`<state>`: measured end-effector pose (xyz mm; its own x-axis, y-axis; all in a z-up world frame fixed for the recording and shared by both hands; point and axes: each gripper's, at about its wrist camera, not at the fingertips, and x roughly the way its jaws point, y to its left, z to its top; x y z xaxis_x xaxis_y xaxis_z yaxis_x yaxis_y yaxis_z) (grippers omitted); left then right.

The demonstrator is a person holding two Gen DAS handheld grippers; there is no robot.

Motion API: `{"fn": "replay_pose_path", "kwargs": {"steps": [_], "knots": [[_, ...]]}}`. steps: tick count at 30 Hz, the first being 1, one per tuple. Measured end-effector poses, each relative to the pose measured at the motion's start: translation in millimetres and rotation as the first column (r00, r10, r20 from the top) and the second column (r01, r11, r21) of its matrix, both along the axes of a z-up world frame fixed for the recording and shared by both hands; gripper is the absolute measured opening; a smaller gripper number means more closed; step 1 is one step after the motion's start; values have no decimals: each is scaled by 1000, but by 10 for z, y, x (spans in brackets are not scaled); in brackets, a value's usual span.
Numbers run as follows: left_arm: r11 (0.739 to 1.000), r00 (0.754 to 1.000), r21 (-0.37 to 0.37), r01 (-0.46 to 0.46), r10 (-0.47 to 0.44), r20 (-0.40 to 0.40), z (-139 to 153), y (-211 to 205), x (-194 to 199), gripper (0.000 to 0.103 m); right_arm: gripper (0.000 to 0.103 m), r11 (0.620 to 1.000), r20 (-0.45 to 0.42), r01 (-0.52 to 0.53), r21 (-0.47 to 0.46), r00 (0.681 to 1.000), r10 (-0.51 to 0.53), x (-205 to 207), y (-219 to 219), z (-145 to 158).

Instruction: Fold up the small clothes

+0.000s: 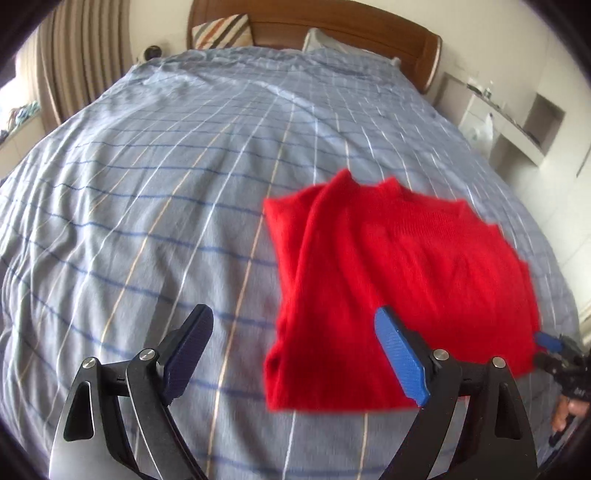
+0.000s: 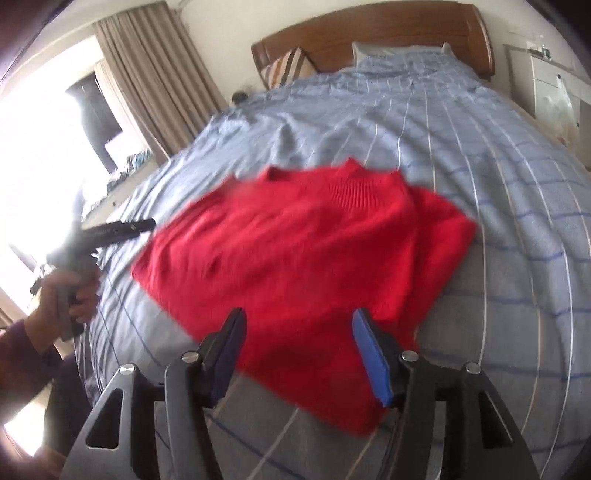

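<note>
Red sweater lies folded on bed, on checked blue cover, collar toward headboard. L tool: released, jaws wide, nothing between; its R pad sits in front of sweater's near edge, L pad over bare cover. R tool: released, jaws apart, nothing gripped, above sweater's near edge. Contact w/ fabric: cannot tell (blur). L hand seen in R view, left of sweater

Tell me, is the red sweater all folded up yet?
Nearly, it looks like. The red sweater lies on the checked bedcover with a sleeve side folded over its body. Nothing is in hand: the left tongs and right tongs are both open and empty. It might still need folding in half.
</note>
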<state>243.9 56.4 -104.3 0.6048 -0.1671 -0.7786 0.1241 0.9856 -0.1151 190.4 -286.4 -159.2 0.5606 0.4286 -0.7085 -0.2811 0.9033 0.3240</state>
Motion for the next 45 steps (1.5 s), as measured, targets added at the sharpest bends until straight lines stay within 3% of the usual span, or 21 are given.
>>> {"fn": "replay_pose_path", "kwargs": {"steps": [2, 5, 7, 12, 17, 22, 45], "knots": [[999, 1000, 27, 18, -17, -2, -37, 3, -326, 91, 53, 998, -46, 32, -61, 998, -35, -174, -26, -186], [999, 999, 40, 15, -17, 29, -65, 22, -743, 96, 54, 983, -2, 133, -126, 991, -134, -530, -90, -85], [999, 998, 50, 9, -12, 63, -112, 20, -912, 98, 55, 979, 41, 168, -118, 986, -164, -787, -80, 26], [990, 995, 138, -11, -3, 102, -348, -119, -970, 98, 62, 955, 98, 248, -159, 967, -235, -1180, 63, 31], [987, 992, 155, -30, 11, 123, -547, -173, -1009, 102, 64, 931, 106, 319, -175, 947, -304, -1276, 164, -230], [994, 990, 103, -36, 22, 138, -650, -105, -1032, 103, 70, 920, 163, 344, -187, 935, -316, -1290, 219, -348], [993, 985, 108, -35, 16, 172, -709, -133, -1090, 102, 72, 915, 200, 346, -207, 930, -307, -1349, 272, -375]]}}
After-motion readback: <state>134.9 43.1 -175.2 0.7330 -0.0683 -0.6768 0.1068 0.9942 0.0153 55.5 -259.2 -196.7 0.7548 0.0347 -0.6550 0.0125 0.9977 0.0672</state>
